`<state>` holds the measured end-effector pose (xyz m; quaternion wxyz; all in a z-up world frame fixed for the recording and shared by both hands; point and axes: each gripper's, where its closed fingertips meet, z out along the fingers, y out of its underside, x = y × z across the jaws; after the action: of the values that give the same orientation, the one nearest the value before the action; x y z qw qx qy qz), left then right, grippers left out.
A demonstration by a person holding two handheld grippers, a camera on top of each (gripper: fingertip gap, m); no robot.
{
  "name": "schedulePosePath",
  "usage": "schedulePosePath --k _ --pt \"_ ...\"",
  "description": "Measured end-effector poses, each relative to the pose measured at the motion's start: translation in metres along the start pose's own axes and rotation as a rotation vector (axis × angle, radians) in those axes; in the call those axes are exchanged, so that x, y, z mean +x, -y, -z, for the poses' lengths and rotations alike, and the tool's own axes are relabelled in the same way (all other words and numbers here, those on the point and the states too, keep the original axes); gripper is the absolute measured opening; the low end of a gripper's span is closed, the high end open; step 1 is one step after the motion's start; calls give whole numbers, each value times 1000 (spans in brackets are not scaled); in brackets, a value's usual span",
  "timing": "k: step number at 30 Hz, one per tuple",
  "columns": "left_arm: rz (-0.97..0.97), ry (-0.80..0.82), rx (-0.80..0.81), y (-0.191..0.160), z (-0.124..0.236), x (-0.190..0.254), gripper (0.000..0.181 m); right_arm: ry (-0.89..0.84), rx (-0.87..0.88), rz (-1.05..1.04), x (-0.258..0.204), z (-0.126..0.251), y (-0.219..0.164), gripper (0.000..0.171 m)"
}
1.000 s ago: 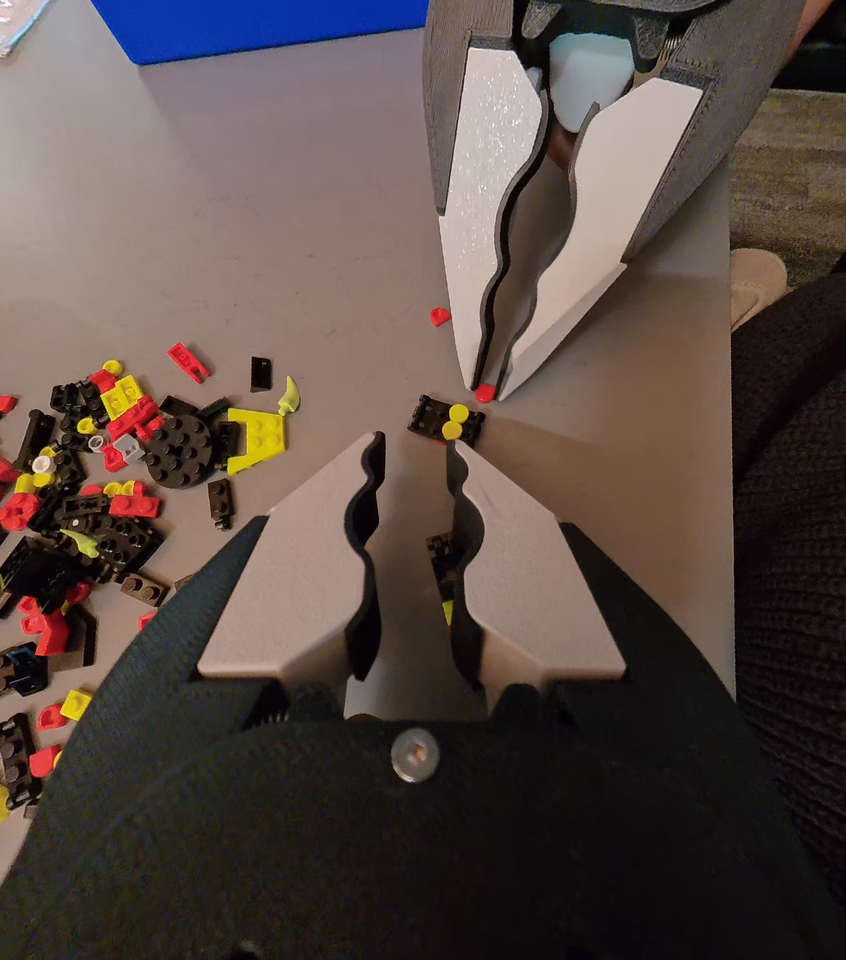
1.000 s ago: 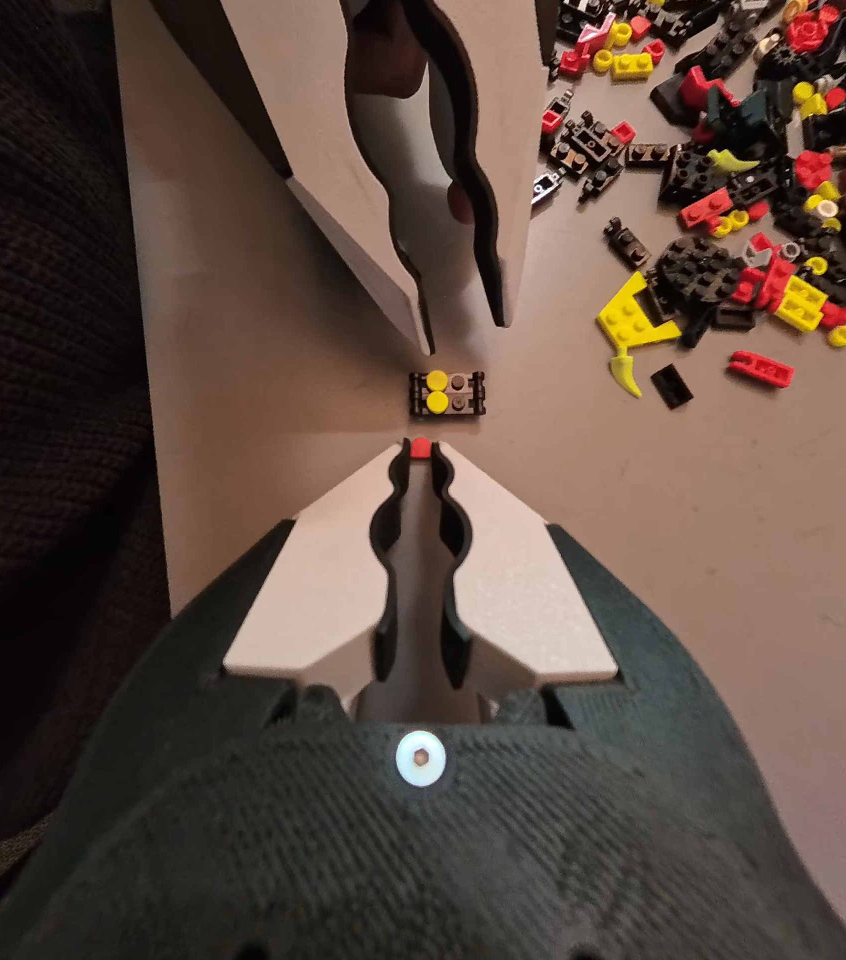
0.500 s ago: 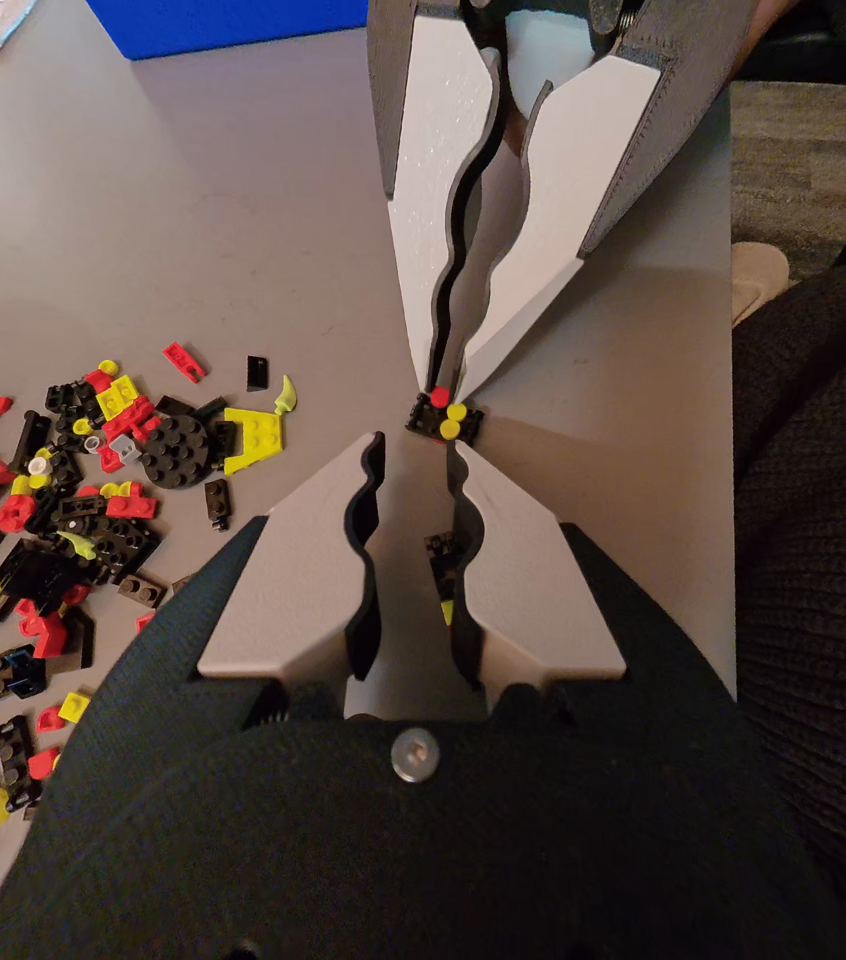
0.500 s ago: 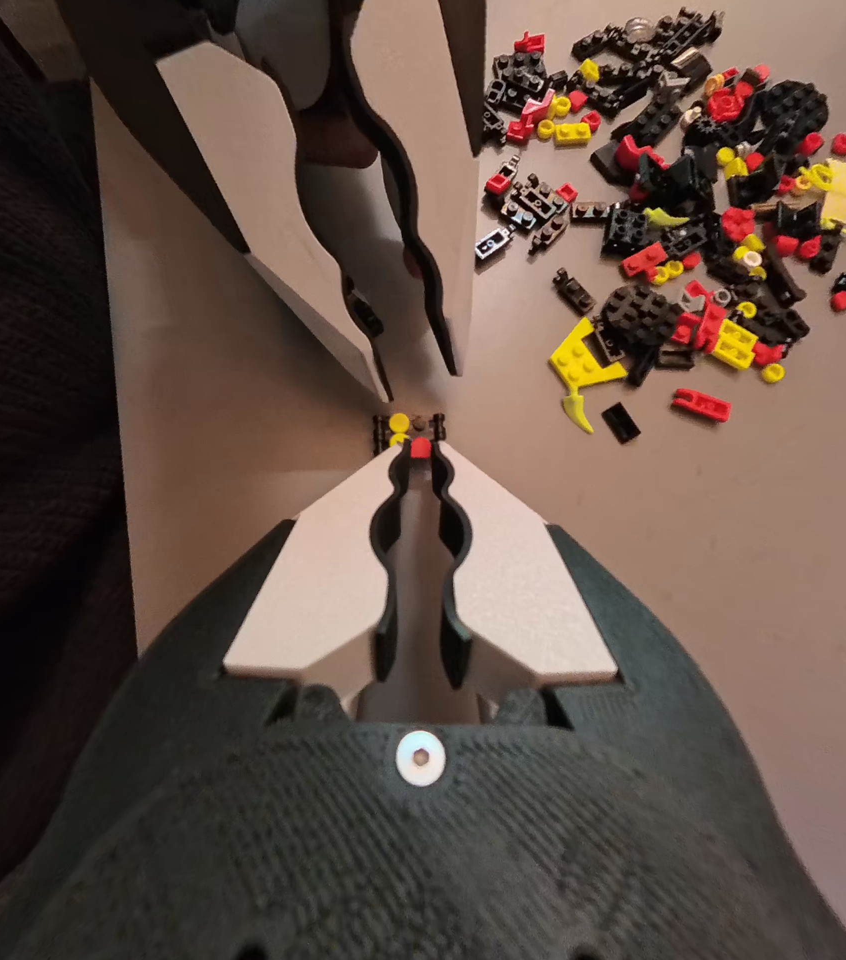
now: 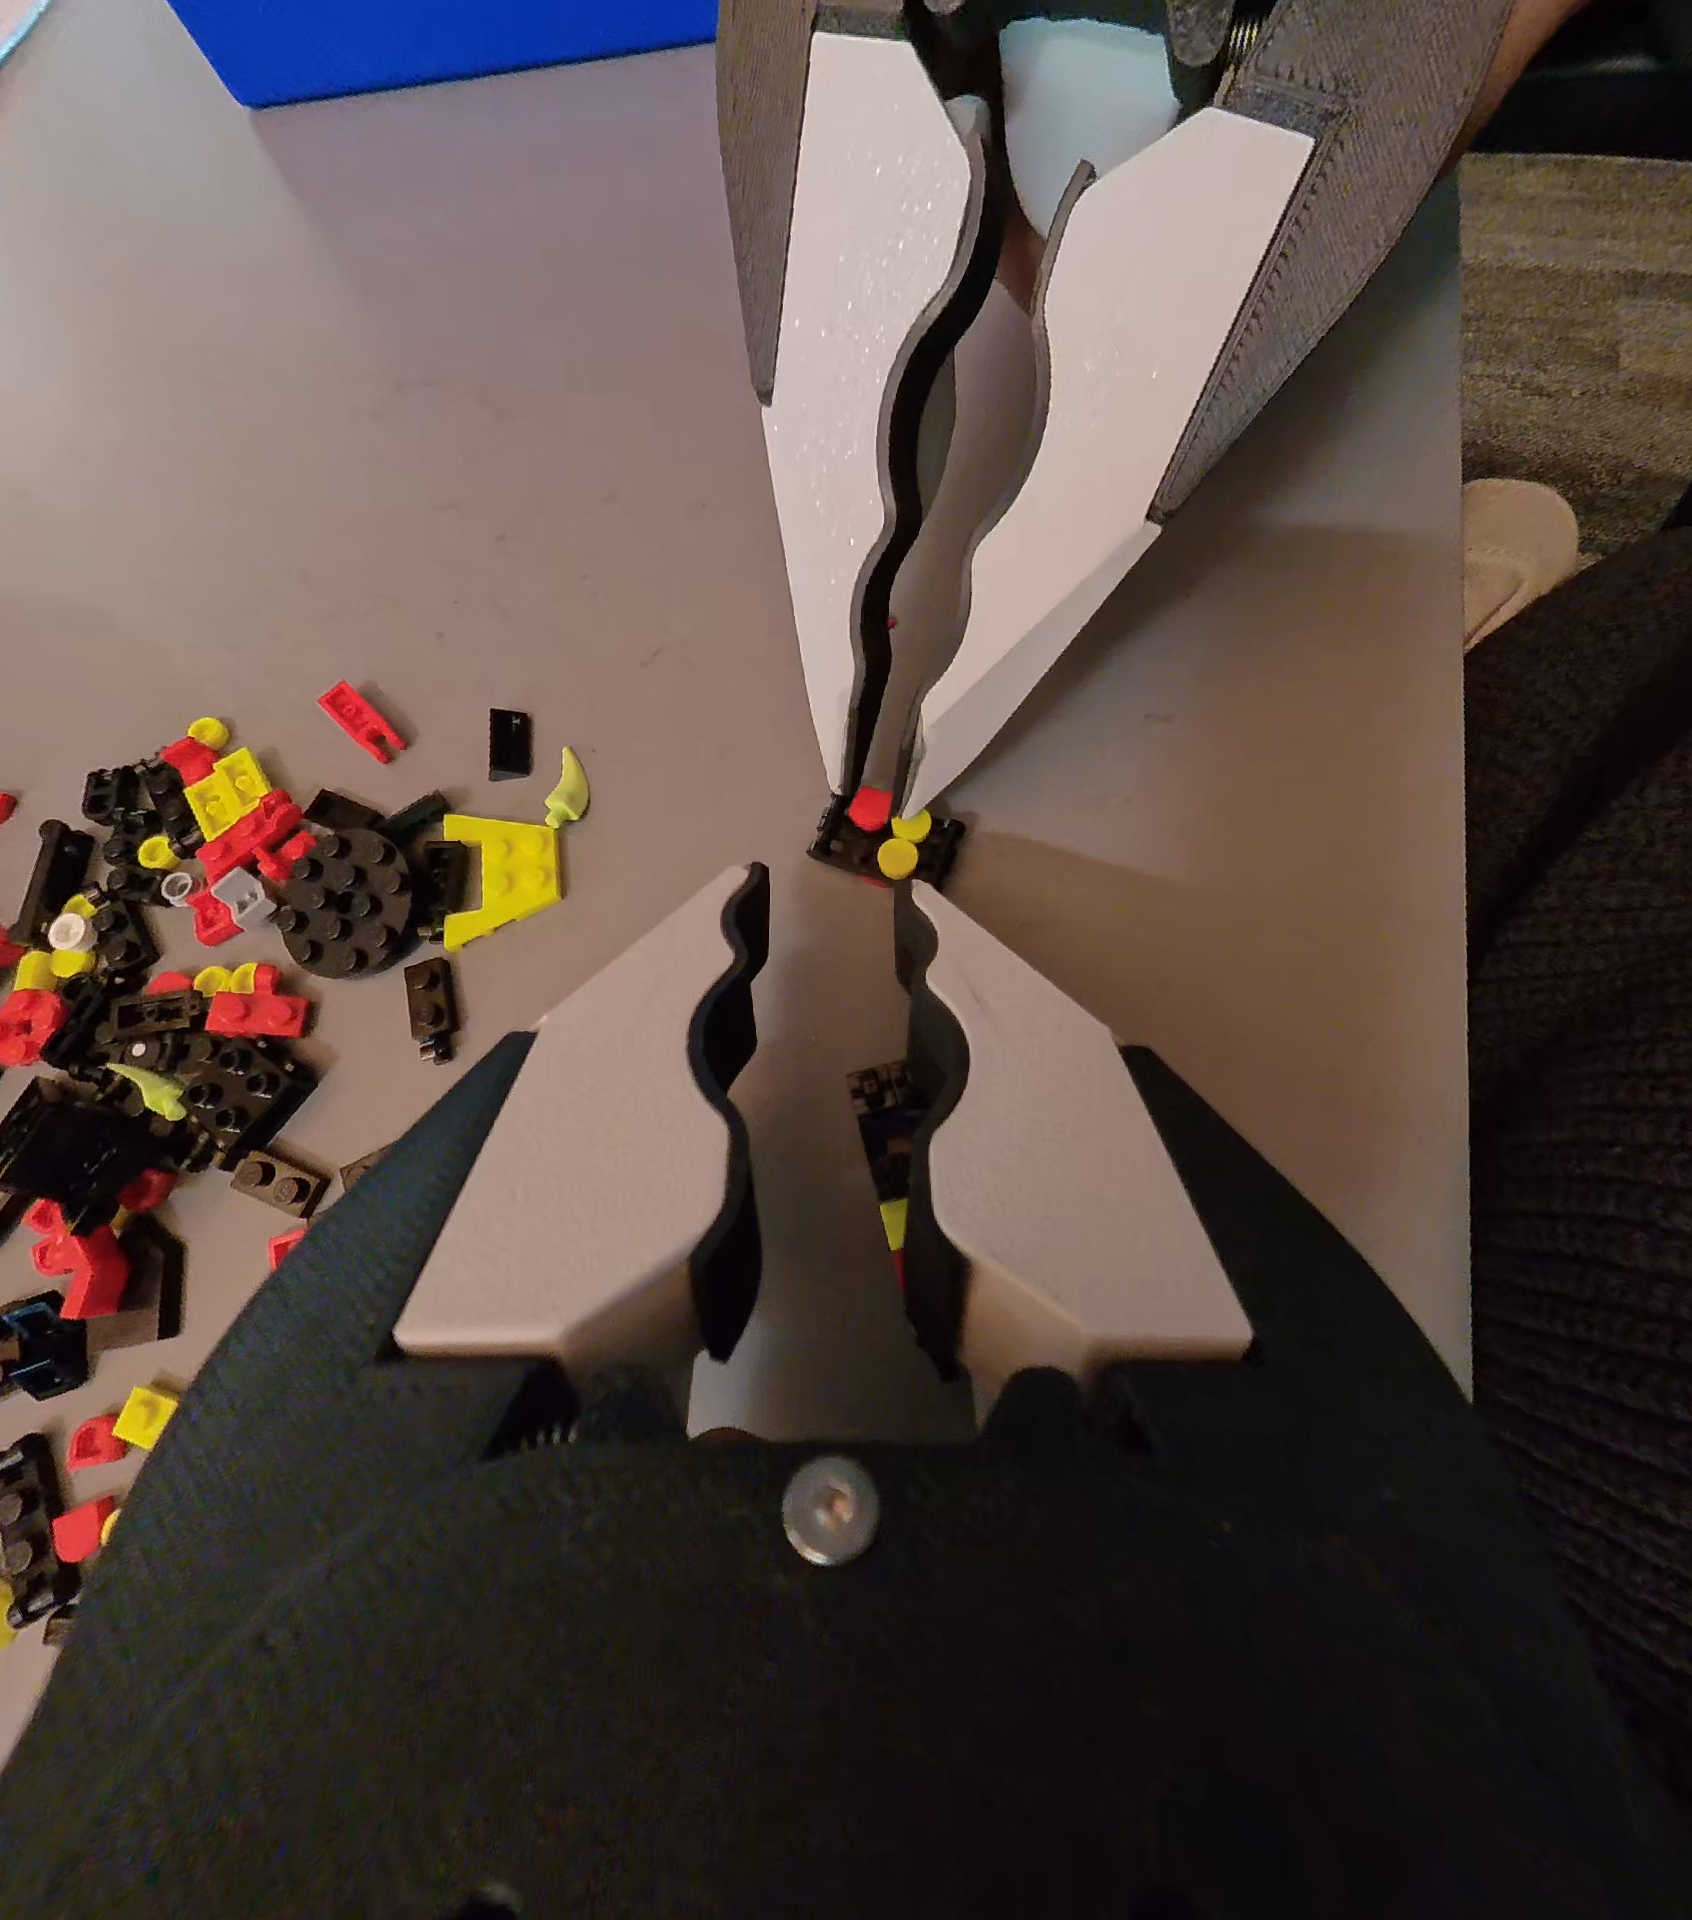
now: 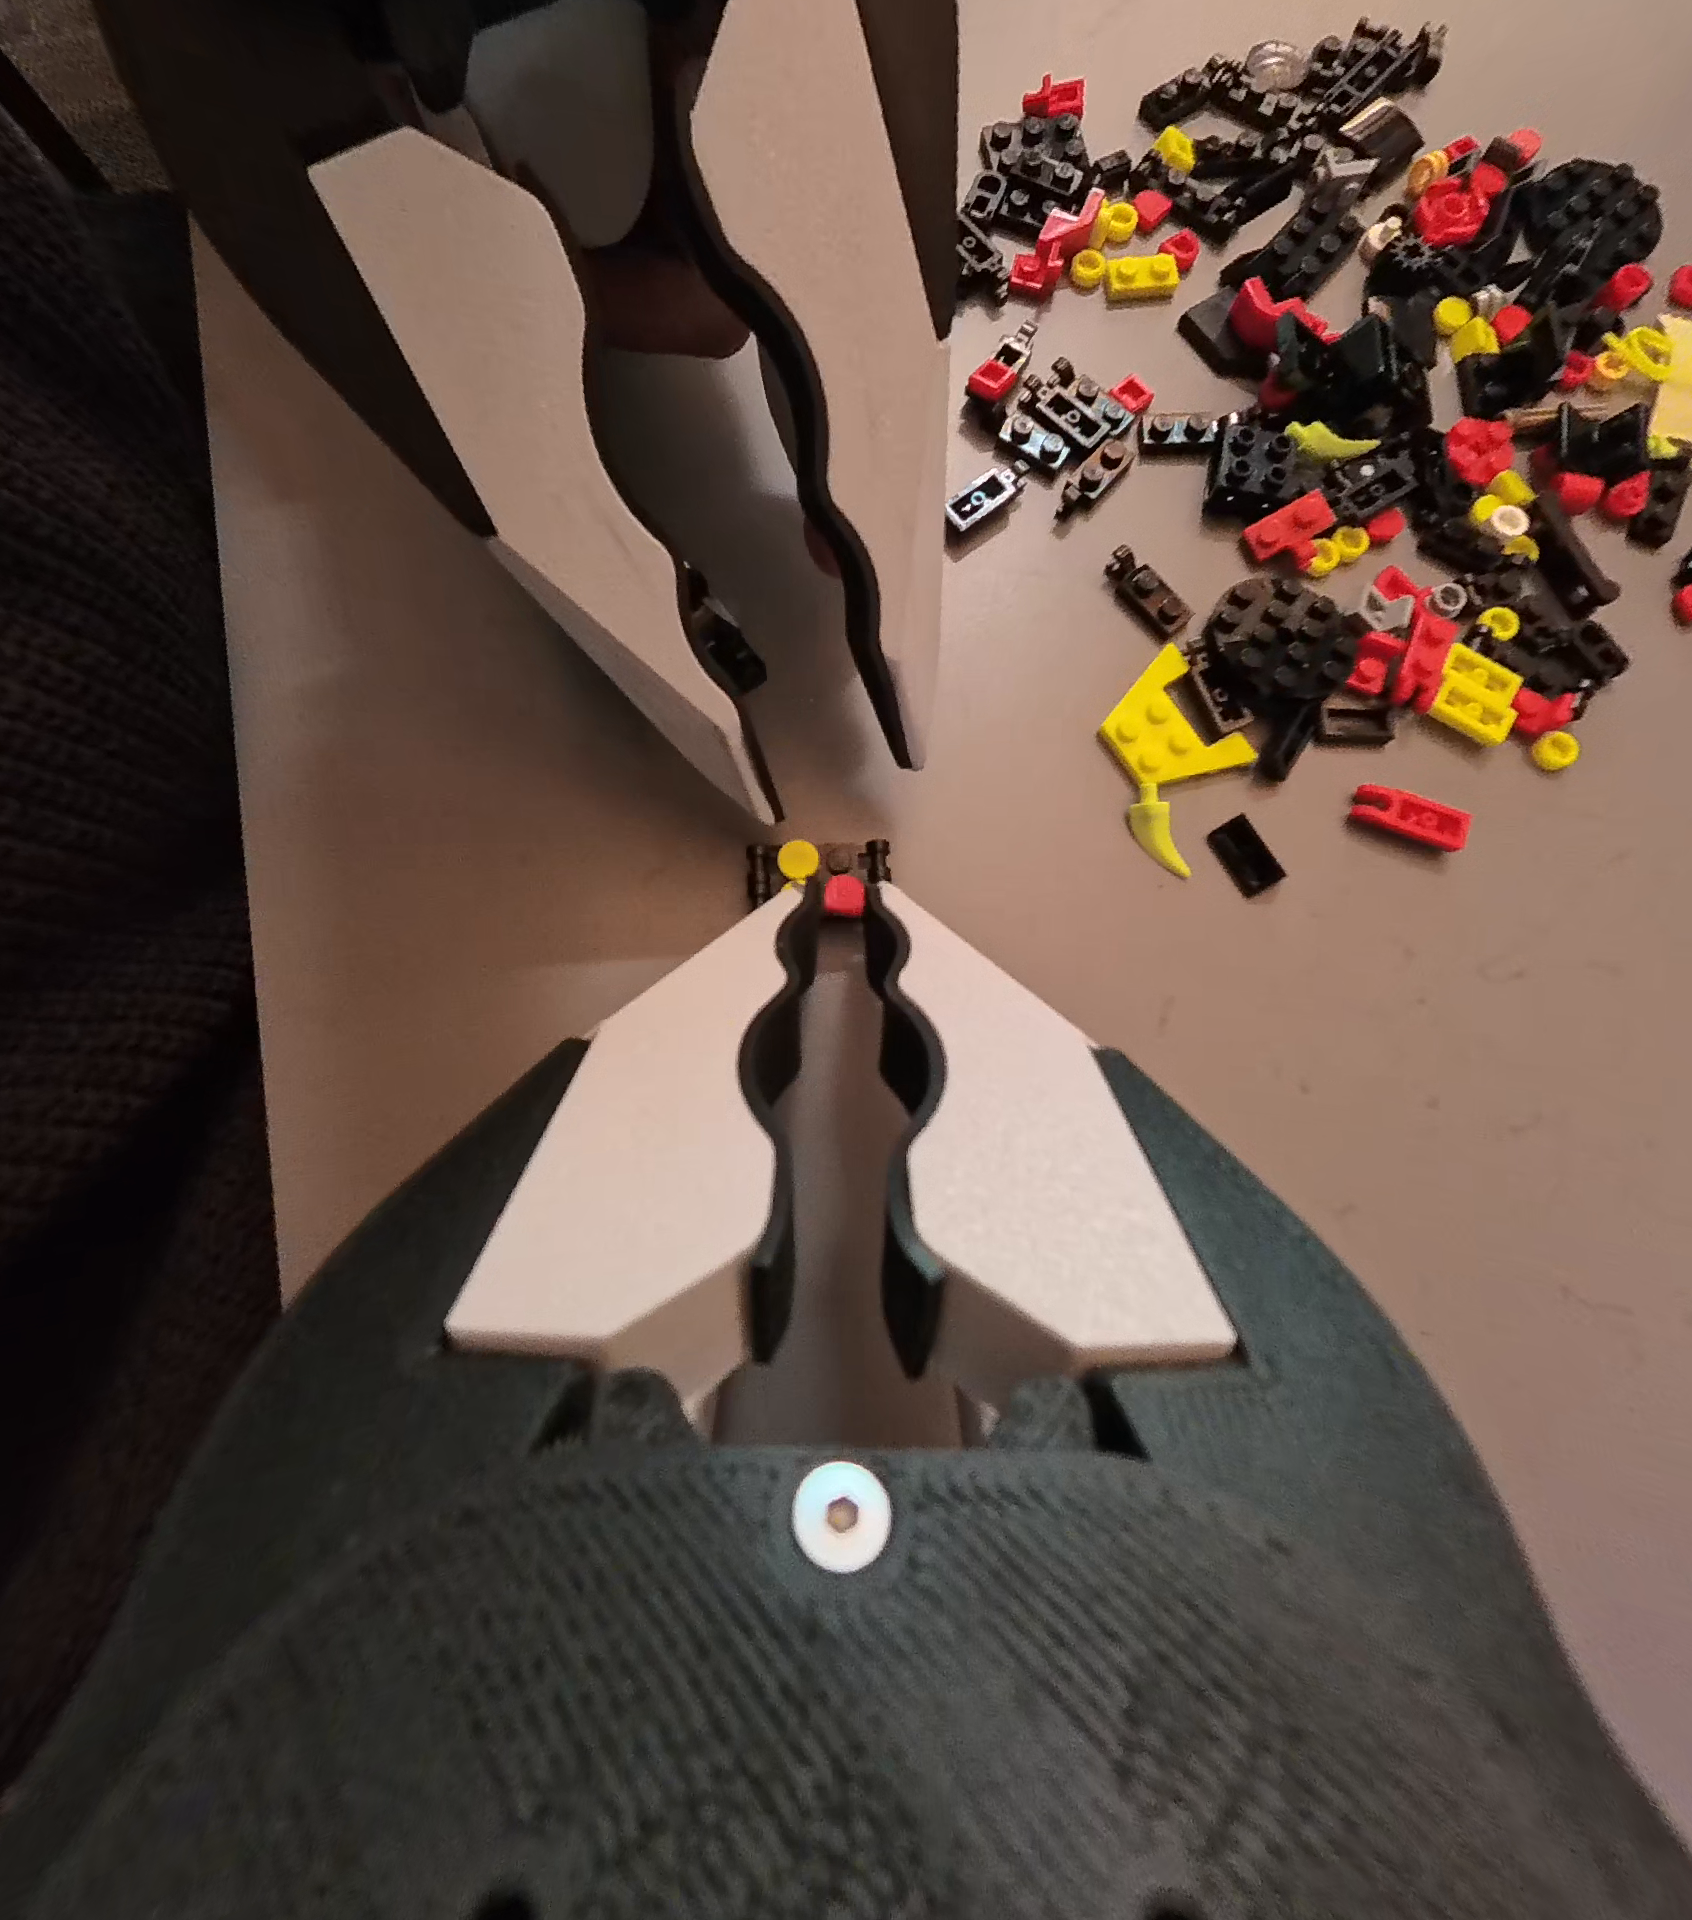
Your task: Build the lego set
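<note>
A small black plate (image 5: 937,840) with two yellow round studs (image 5: 896,856) lies near the table's edge. It also shows in the right wrist view (image 6: 837,857). My right gripper (image 6: 840,898) is shut on a tiny red stud (image 6: 842,894) and holds it down on the plate beside the yellow studs. In the left wrist view the right gripper (image 5: 873,802) comes in from the top with the red stud (image 5: 867,806) at its tips. My left gripper (image 5: 831,894) is open and empty, its tips just short of the plate. A small black and yellow piece (image 5: 886,1132) lies partly hidden under its right finger.
A pile of loose black, red and yellow pieces (image 5: 146,987) lies left of the left gripper and also shows in the right wrist view (image 6: 1393,416). A yellow wedge plate (image 5: 499,868) lies nearest. A blue box (image 5: 457,42) stands at the back. The table edge (image 5: 1460,935) and a dark knit garment (image 5: 1652,1143) are close. My two grippers' fingertips are within a few centimetres of each other.
My right gripper has carried the red stud from the bare table beside the plate onto the plate and lowered it there. The left gripper has stayed open in place.
</note>
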<state>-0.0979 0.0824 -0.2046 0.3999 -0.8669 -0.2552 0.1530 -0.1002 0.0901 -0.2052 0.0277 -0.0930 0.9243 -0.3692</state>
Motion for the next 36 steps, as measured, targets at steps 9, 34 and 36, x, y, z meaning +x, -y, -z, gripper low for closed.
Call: schedulePosePath --k 9,34,36 --pt "0 0 0 0 0 0 21 -13 14 8 2 4 2 9" --pt "-2 2 0 0 0 0 21 -68 -71 24 1 -4 -7 0" --pt "-2 3 0 0 0 0 20 -71 -40 17 2 -1 -1 0"
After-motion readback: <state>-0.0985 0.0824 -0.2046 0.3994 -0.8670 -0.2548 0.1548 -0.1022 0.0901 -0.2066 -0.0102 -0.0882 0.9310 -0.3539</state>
